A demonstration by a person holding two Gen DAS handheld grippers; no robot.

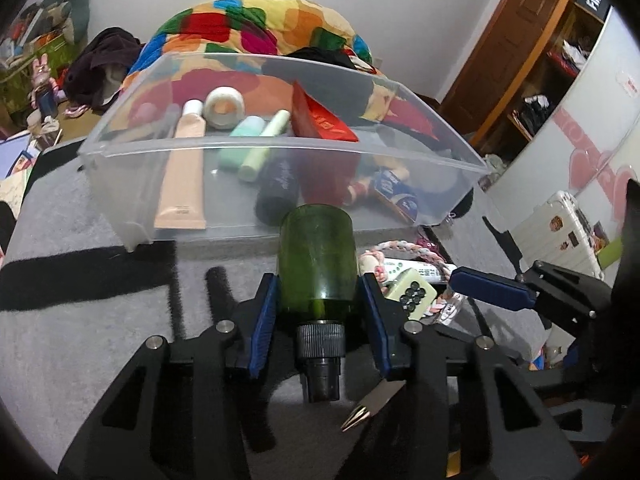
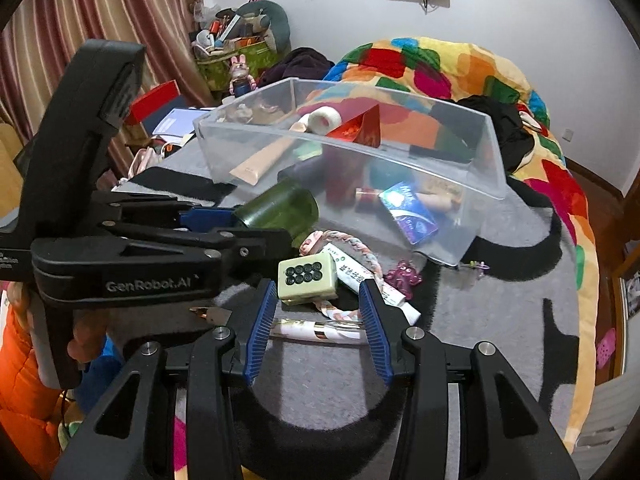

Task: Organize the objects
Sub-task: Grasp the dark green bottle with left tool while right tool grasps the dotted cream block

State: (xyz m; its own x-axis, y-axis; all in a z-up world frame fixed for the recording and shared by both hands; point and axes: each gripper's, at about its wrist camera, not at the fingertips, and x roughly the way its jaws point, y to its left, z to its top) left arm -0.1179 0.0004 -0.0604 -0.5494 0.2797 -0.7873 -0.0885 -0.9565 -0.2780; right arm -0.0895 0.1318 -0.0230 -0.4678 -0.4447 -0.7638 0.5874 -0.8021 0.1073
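My left gripper [image 1: 318, 288] is shut on a green glass bottle [image 1: 317, 258], base pointing at the clear plastic bin [image 1: 168, 184]; the bottle also shows in the right wrist view [image 2: 280, 210]. The bin [image 2: 486, 152] holds a beige tube [image 1: 182, 168], a tape roll [image 1: 224, 107], mint tubes, a red packet [image 1: 320, 118] and a blue packet [image 2: 408, 213]. My right gripper [image 2: 320, 290] is open around a green mahjong tile [image 2: 308, 277], with a pink pen [image 2: 316, 330] lying between its fingers. A braided cord [image 2: 352, 254] and a white tube [image 2: 372, 284] lie under the tile.
A purple charm [image 2: 404, 276] lies right of the tile. A metal-tipped item [image 2: 210, 314] lies by the right gripper's left finger. All sit on a grey and black blanket [image 2: 480, 320]. A multicoloured quilt [image 2: 460, 68] is heaped behind the bin.
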